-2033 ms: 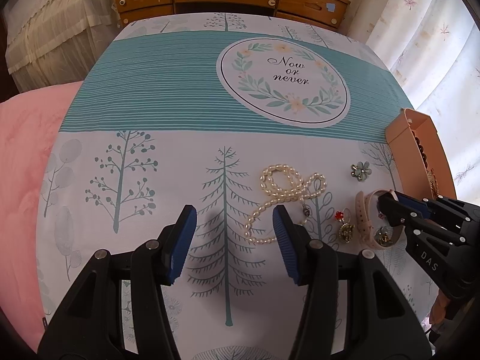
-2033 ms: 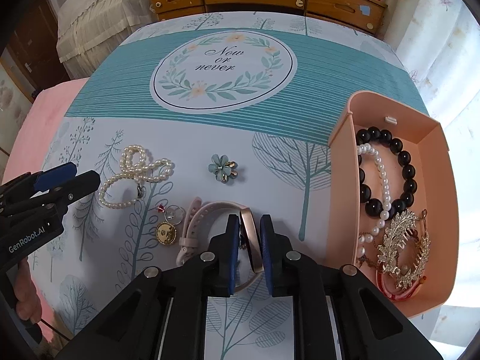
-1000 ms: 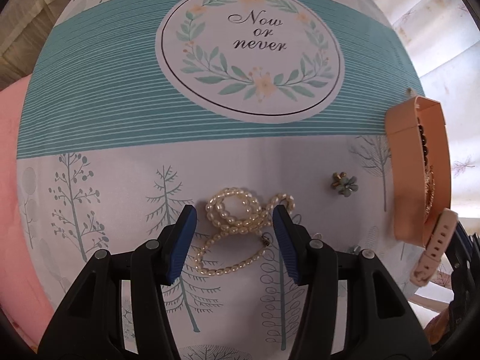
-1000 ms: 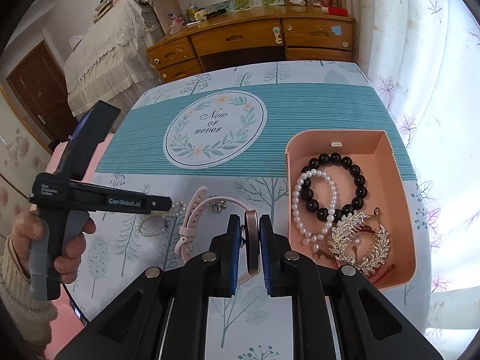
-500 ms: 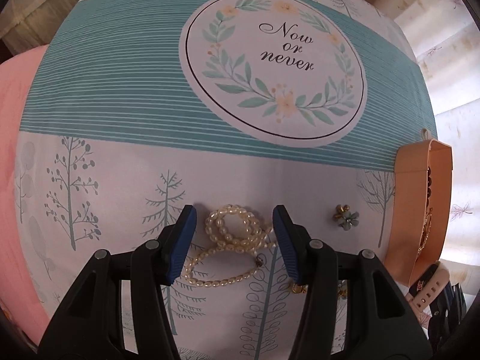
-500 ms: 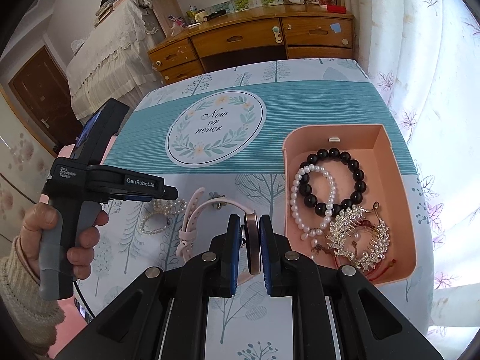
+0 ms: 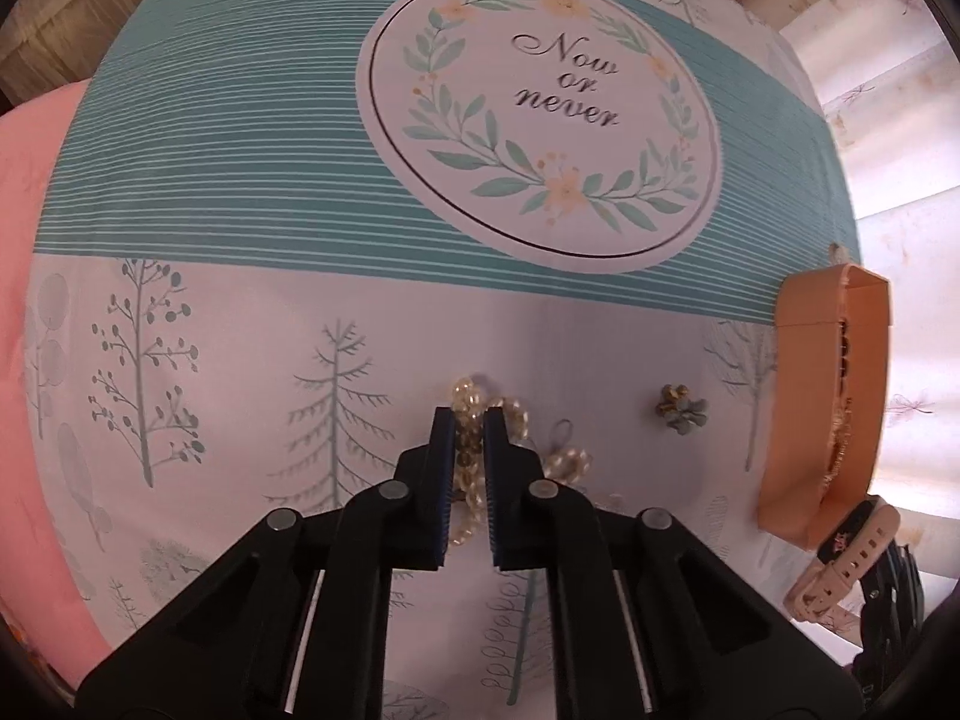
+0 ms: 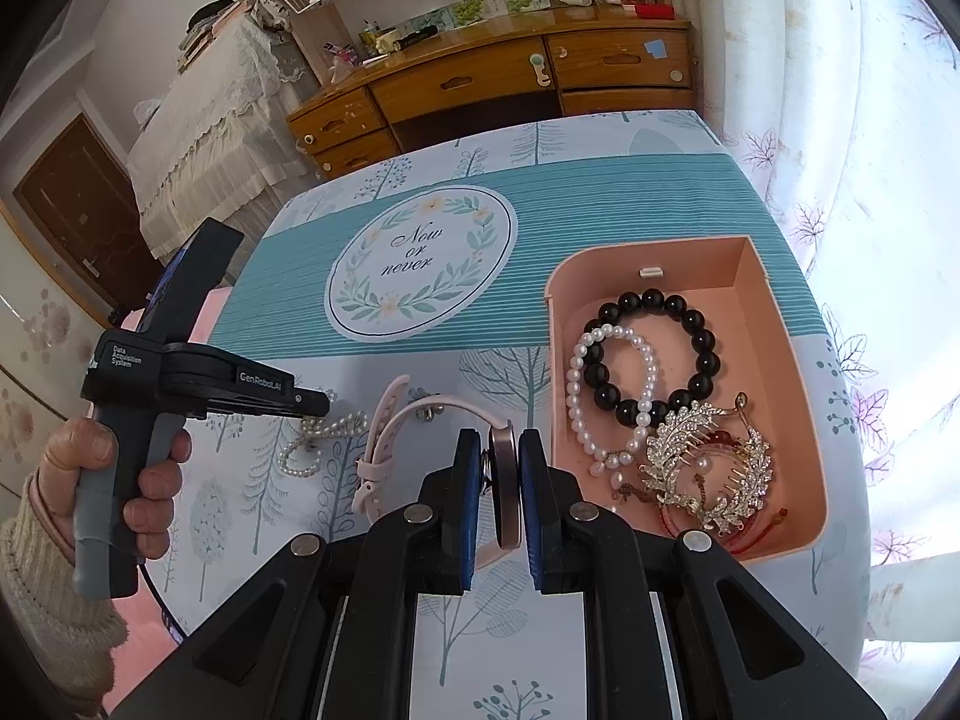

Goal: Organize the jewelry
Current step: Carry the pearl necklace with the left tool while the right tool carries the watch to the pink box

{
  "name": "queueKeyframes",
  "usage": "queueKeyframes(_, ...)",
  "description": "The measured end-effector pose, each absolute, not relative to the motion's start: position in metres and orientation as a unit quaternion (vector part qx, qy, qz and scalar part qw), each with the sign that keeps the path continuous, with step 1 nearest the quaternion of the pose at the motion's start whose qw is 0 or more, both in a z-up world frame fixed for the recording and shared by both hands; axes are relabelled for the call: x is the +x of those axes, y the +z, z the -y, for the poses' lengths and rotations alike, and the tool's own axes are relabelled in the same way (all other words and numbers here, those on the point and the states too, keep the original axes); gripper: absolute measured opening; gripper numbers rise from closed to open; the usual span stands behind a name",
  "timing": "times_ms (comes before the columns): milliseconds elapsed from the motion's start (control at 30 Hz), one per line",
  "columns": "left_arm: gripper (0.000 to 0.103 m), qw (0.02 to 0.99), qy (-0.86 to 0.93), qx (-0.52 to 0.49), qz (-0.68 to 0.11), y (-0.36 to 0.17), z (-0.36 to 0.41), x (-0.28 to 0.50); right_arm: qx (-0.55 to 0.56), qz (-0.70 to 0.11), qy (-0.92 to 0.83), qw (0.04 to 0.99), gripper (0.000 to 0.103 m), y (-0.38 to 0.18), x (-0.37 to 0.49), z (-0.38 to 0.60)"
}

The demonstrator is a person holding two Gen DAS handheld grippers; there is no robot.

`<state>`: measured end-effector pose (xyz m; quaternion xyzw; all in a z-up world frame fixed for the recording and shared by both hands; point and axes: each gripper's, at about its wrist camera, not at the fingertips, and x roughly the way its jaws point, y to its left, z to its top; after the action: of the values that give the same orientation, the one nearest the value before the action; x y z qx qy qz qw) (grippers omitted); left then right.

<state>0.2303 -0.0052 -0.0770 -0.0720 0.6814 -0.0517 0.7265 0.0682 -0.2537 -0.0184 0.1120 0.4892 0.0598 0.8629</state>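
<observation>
1. Since a moment ago, left gripper [image 7: 467, 429] has clamped its jaws on the pearl necklace [image 7: 480, 420], lying on the tablecloth [image 7: 240, 312].
2. Right gripper [image 8: 500, 456] grips the pink watch [image 8: 503, 480].
3. Pink tray [image 8: 810, 420] holds black bead bracelet [image 8: 651, 354], pearl bracelet [image 8: 609, 396], leaf hairpiece [image 8: 708, 468].

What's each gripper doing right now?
Left gripper: closed on the pearl necklace.
Right gripper: closed on the pink watch.

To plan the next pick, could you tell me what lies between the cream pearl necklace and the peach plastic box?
In the left wrist view, only a small blue-green flower brooch lies on the cloth between the pearl necklace and box.
</observation>
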Motion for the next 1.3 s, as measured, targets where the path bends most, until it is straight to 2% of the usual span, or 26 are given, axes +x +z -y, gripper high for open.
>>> queueKeyframes(333, 0.006, 0.771, -0.116, -0.072, -0.623, 0.004, 0.023, 0.194, 0.124, -0.459, 0.047, 0.878, 0.013, 0.005, 0.054, 0.270)
queueKeyframes(567, 0.007, 0.812, -0.191, -0.065, -0.548, 0.090, 0.074, 0.161, 0.143, -0.420, 0.019, 0.896, 0.013, 0.038, 0.036, 0.302)
queueKeyframes(833, 0.007, 0.836, -0.262, -0.051, -0.480, 0.160, 0.142, 0.142, 0.164, -0.391, -0.034, 0.905, 0.013, 0.060, 0.015, 0.345)
queueKeyframes(967, 0.007, 0.834, -0.274, -0.041, -0.477, 0.155, 0.171, 0.143, 0.172, -0.393, -0.056, 0.902, 0.013, 0.057, 0.009, 0.361)
queueKeyframes(1200, 0.007, 0.821, -0.265, 0.011, -0.505, 0.086, 0.213, 0.166, 0.179, -0.399, -0.068, 0.897, 0.013, 0.046, 0.000, 0.377)
queueKeyframes(1300, 0.007, 0.821, -0.262, 0.009, -0.507, 0.074, 0.217, 0.174, 0.177, -0.403, -0.069, 0.895, 0.013, 0.039, 0.000, 0.380)
